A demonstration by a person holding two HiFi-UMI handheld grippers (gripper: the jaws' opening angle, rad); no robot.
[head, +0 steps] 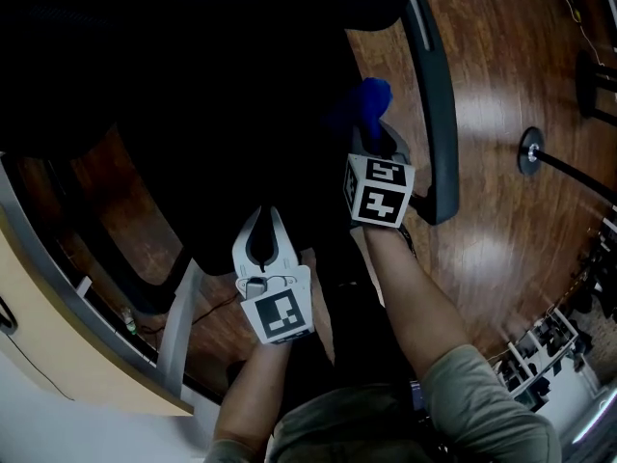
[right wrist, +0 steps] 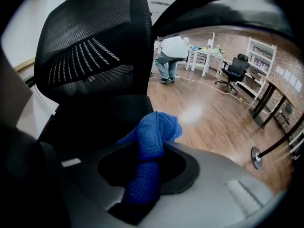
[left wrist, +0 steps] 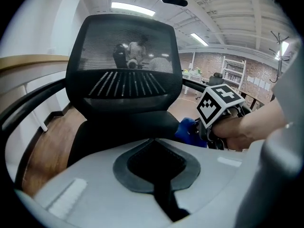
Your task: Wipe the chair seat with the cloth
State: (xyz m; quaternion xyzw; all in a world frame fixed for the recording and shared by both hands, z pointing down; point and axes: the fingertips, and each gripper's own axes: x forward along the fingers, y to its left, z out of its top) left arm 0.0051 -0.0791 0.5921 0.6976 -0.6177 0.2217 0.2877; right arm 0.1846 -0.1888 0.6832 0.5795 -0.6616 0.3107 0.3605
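The black office chair's seat (head: 222, 133) fills the upper left of the head view; its mesh backrest (left wrist: 123, 65) rises ahead in the left gripper view. My right gripper (head: 374, 133) hovers over the seat's right side, near the armrest (head: 434, 95), and is shut on a blue cloth (head: 371, 102). In the right gripper view the cloth (right wrist: 152, 141) stands bunched up out of the jaws, above the seat (right wrist: 95, 118). My left gripper (head: 265, 215) is by the seat's front edge. Its jaws meet at the tips with nothing between them. Its view also shows the blue cloth (left wrist: 187, 129).
Glossy wooden floor (head: 501, 239) lies right of the chair, with a round pole base (head: 530, 149) on it. A pale desk edge (head: 39, 345) runs along the lower left. Far back, a person (right wrist: 171, 53) bends over, near another office chair (right wrist: 232, 70) and shelves.
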